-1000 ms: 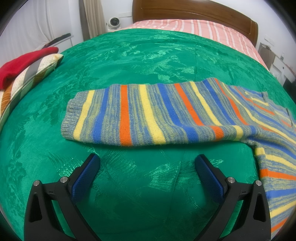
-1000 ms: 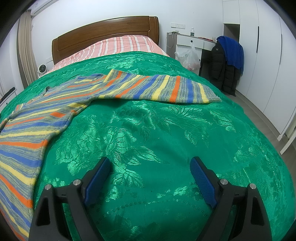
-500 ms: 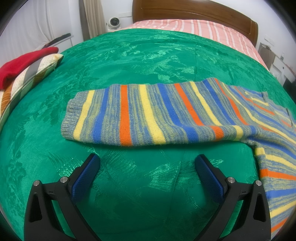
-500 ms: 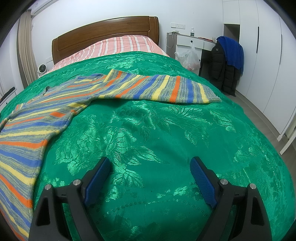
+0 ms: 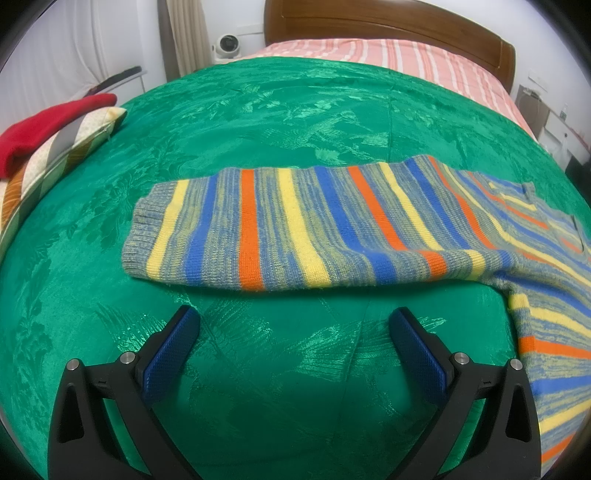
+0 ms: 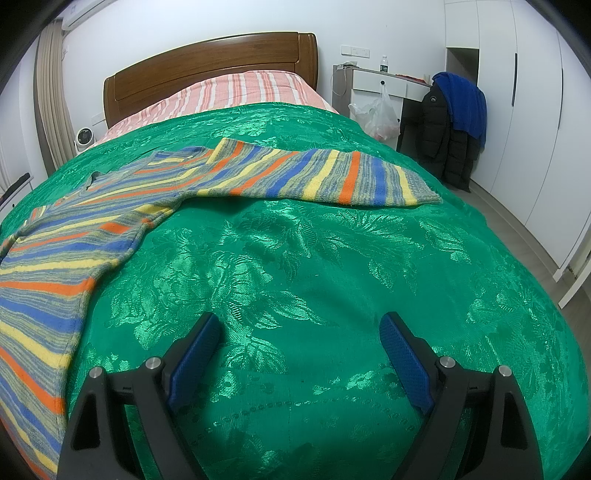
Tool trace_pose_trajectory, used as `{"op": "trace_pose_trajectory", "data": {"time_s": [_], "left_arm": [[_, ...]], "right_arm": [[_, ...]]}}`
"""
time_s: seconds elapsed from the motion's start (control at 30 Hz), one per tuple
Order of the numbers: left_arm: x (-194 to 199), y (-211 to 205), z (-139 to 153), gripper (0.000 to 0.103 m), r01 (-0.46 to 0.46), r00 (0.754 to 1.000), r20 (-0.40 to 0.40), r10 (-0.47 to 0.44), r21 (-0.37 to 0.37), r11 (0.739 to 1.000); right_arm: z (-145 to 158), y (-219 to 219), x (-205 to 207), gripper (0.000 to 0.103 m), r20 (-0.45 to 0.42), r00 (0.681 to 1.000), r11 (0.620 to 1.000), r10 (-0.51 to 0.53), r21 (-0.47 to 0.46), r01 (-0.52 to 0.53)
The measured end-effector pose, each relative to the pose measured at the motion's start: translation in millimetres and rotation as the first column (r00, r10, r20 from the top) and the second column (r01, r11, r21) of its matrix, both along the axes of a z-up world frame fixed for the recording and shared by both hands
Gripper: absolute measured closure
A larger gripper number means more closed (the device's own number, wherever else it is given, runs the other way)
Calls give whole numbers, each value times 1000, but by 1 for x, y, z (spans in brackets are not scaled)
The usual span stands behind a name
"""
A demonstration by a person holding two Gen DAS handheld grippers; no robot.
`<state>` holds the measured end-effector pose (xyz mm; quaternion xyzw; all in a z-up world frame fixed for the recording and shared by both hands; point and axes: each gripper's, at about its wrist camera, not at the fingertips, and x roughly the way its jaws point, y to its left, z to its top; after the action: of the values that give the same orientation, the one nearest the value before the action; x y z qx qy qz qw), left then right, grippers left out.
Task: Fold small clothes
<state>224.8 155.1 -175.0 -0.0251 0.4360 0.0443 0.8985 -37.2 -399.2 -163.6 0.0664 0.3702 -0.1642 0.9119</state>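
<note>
Both our tools, the left black two-finger gripper (image 5: 294,330) and the right black two-finger gripper (image 6: 300,335), show textured blue pads spread wide and empty above the glossy green floral-damask bedspread (image 6: 314,266). We list one ribbed-knit striped sweater (image 5: 306,225) lying flat there, sleeves outstretched, beyond each tool's fingertips.

— What does the room hold?
— A bed (image 6: 332,258) under a green patterned cover, with a wooden headboard (image 6: 210,70) against a white wall (image 6: 221,18).
— And to the side?
— White wardrobes (image 6: 532,110), a white desk (image 6: 373,83) with a plastic bag (image 6: 376,114) hanging, dark and blue jackets (image 6: 450,122), beige curtains (image 6: 51,96), a small fan (image 6: 84,138), grey floor (image 6: 517,225).
</note>
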Motion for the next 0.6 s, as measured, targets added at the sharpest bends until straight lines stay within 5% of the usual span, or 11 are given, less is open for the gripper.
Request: {"op": "trace_pose_trajectory", "data": {"time_s": [0.6], "left_arm": [[0,0,0,0,0,1000,0,0,0,1000]], "right_arm": [[1,-1,0,15,-1,1000,1000,-1,-4,1]]}}
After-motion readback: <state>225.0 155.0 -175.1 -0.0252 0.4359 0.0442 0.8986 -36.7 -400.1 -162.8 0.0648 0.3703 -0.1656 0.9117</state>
